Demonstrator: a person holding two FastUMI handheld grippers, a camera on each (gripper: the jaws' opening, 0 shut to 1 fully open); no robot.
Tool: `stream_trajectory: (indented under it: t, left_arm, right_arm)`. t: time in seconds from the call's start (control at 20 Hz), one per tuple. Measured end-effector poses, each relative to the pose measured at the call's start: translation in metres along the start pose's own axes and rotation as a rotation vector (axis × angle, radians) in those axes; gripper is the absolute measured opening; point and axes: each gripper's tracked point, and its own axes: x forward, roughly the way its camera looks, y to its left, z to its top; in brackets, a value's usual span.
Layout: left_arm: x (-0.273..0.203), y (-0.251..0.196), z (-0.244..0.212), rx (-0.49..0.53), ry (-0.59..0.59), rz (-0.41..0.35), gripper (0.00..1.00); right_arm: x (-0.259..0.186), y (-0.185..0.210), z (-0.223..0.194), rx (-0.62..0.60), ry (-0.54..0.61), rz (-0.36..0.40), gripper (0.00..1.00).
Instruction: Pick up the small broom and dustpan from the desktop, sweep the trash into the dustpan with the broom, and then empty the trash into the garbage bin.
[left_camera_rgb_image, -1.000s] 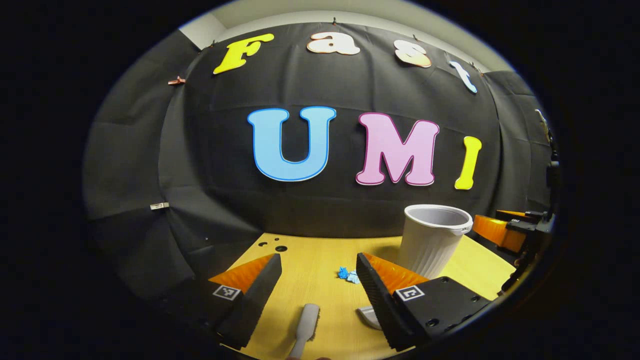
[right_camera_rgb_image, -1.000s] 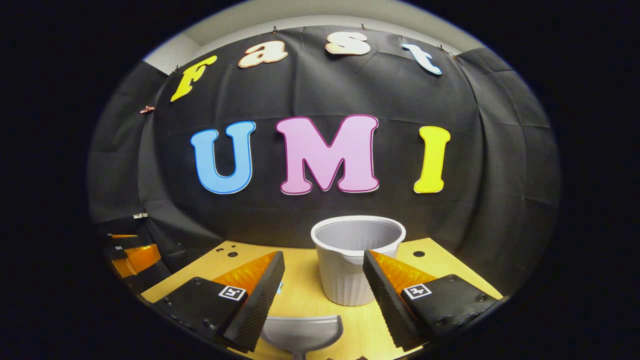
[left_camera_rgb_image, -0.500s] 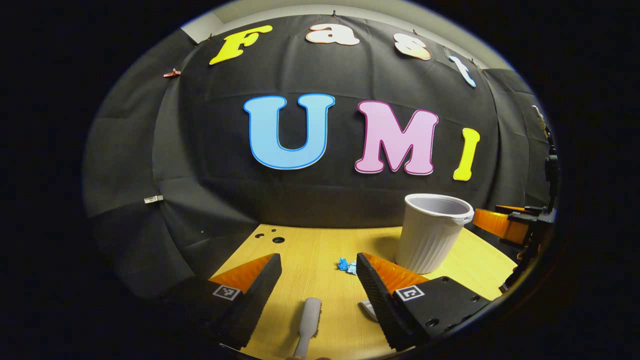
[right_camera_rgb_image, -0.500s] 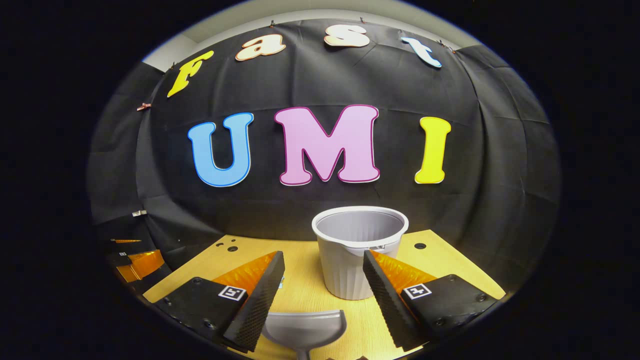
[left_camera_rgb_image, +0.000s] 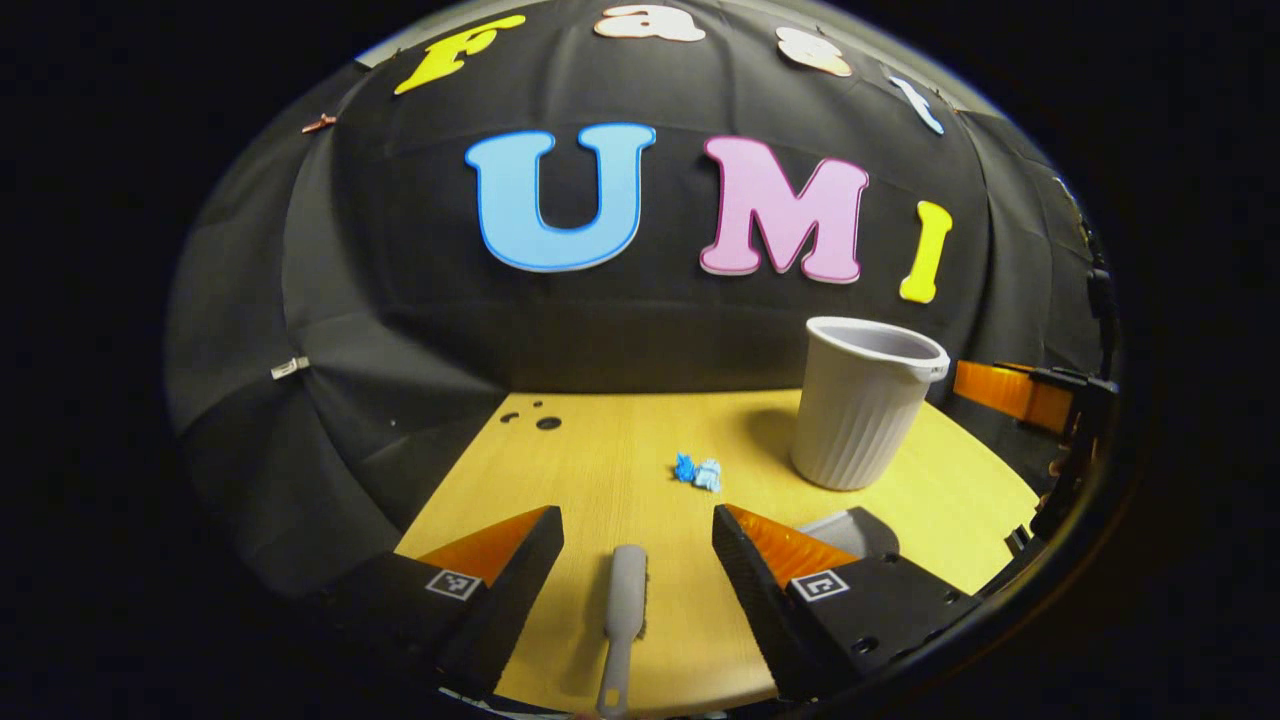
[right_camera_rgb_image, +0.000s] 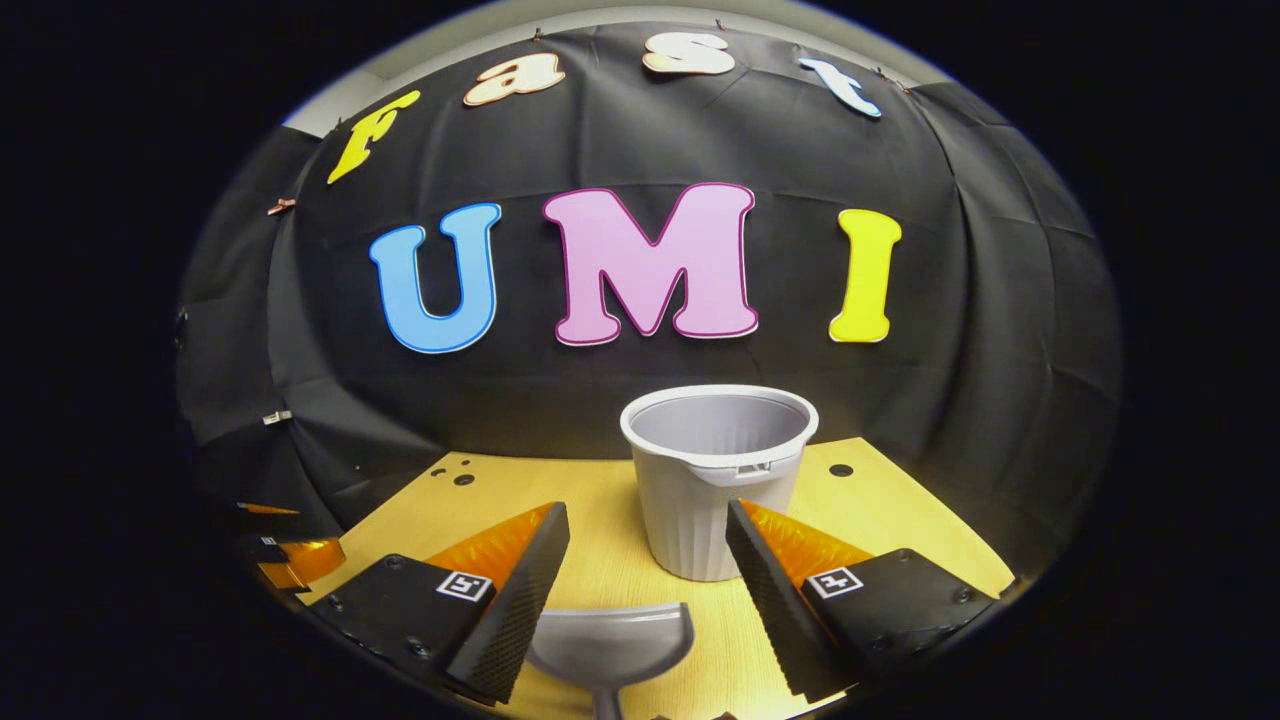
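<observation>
Both views have tilted down; broom (left_camera_rgb_image: 625, 600) lies between spread left gripper (left_camera_rgb_image: 638, 560) fingers, untouched

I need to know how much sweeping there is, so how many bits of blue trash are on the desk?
2: blue scraps lying together mid-desk, left of the bin and beyond the broom. More could be hidden behind the bin.
</observation>
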Motion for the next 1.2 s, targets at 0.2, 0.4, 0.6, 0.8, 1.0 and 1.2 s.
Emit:
stream_trajectory:
  t: [0.2,0.4,0.6,0.8,1.0,1.2]
  left_arm:
    - [0.012,0.000,-0.061,0.007,0.188,-0.052,0.96]
    - [0.023,0.006,-0.110,0.031,0.330,-0.053,0.96]
    - [0.032,0.015,-0.150,0.046,0.469,-0.038,0.96]
    - [0.041,0.019,-0.177,0.036,0.598,-0.027,0.96]
    - [0.050,0.022,-0.195,0.094,0.711,-0.028,0.96]
    - [0.060,0.019,-0.210,0.068,0.829,-0.029,0.94]
  right_arm:
    - [-0.003,-0.003,-0.017,0.004,0.055,-0.004,0.98]
    - [-0.005,-0.005,-0.034,0.008,0.105,-0.008,0.98]
    - [-0.011,-0.005,-0.051,0.006,0.153,-0.005,0.97]
    - [-0.019,-0.006,-0.070,0.015,0.210,0.003,0.98]
    - [-0.022,-0.002,-0.096,0.038,0.278,0.012,0.99]
    - [-0.024,0.004,-0.125,0.072,0.372,0.027,0.99]
